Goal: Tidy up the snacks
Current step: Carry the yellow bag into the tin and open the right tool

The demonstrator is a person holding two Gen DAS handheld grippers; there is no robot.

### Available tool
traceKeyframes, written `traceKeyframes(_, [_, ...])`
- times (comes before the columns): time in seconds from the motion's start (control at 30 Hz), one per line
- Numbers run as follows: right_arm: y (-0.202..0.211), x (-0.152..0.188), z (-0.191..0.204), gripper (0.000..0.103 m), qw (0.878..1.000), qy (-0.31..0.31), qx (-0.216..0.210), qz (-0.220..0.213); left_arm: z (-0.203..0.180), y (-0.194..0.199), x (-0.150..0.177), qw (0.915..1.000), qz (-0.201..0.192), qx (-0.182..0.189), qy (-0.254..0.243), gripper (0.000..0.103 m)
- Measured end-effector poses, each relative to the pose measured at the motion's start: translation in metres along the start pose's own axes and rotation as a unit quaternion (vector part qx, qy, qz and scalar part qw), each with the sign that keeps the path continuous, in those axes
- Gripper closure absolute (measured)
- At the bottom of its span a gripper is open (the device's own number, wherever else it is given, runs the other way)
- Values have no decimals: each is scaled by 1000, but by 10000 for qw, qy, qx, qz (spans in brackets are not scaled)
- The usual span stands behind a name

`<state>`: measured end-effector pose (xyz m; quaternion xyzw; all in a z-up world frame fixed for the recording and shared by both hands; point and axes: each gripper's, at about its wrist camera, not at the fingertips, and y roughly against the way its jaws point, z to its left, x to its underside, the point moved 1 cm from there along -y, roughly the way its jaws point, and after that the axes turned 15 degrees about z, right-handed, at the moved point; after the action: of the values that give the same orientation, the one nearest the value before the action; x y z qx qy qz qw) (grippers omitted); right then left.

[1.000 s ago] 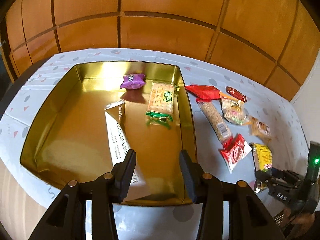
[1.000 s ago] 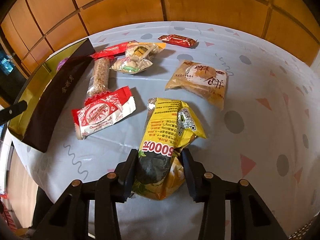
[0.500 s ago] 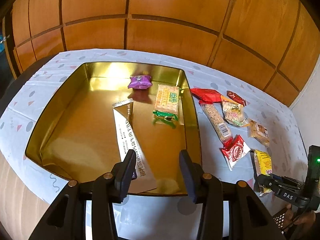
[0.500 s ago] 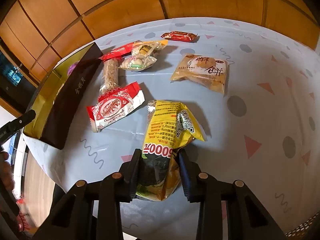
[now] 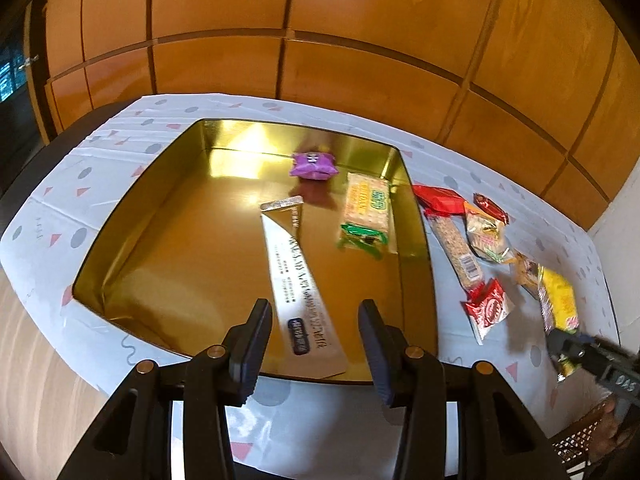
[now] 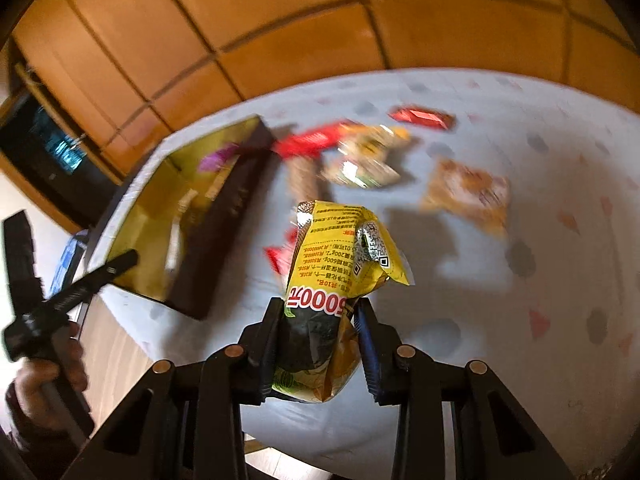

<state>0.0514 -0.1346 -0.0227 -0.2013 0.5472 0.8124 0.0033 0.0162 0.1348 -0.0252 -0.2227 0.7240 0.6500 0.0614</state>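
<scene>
Lifting off the table now, the yellow snack bag [image 6: 340, 276] sits squeezed between the right tongs [image 6: 320, 344], which a moment ago had it lying flat. Next stop looks like the gold tin [image 5: 132, 248], just ahead of the left tongs [image 5: 314, 344], which wait apart and empty

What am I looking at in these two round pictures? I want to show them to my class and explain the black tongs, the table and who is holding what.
No robot here: a person holds a two-finger gripper in each hand, each with a wide-angle camera looking along its fingers.

The left camera shows the left gripper open and empty above a gold tin on a patterned tablecloth. In the tin lie a purple sweet, a cracker pack and a long silver packet. More snacks lie beside it, including a red-and-white wrapper.

The right camera shows the right gripper squeezing a yellow snack bag, lifted off the cloth.
</scene>
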Motion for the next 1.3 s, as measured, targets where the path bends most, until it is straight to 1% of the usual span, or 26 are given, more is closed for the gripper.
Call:
traceKeyframes(0.13, [-2, -22, 41, 67, 9985, 537, -76, 3, 7, -1, 2, 10000, 9, -3, 72, 58])
traceKeyframes(0.33, [-20, -49, 88, 67, 9944, 1035, -184, 142, 18, -3, 4, 9998, 50, -19, 201, 58])
traceKeyframes(0.5, [-40, -71, 121, 67, 9921, 1206, -245, 246, 29, -5, 6, 9994, 75, -33, 342, 58])
traceKeyframes(0.63, [-58, -83, 138, 67, 9918, 1207, -245, 342, 39, -7, 6, 9988, 90, -48, 472, 58])
traceKeyframes(0.73, [-70, -87, 143, 67, 9920, 1161, -229, 431, 44, -8, 6, 9985, 105, -62, 534, 58])
traceKeyframes(0.83, [-82, -90, 146, 64, 9920, 1140, -184, 512, 48, -9, 6, 9983, 121, -78, 572, 58])
traceKeyframes(0.93, [-86, -89, 145, 63, 9917, 1129, -273, 549, 48, -9, 7, 9983, 107, -102, 563, 58])
traceKeyframes(1.07, [-78, -84, 137, 62, 9933, 1072, -193, 392, 42, -8, 7, 9988, 91, -94, 467, 58])
traceKeyframes(1.2, [-60, -75, 120, 61, 9958, 904, -68, 153, 32, -4, 7, 9994, 53, -102, 314, 58])
traceKeyframes(1.27, [-53, -71, 110, 54, 9968, 800, 11, 58, 27, -3, 8, 9996, 49, -108, 243, 58])
traceKeyframes(1.3, [-49, -70, 105, 52, 9971, 753, 55, 22, 26, -2, 8, 9997, 47, -99, 220, 58])
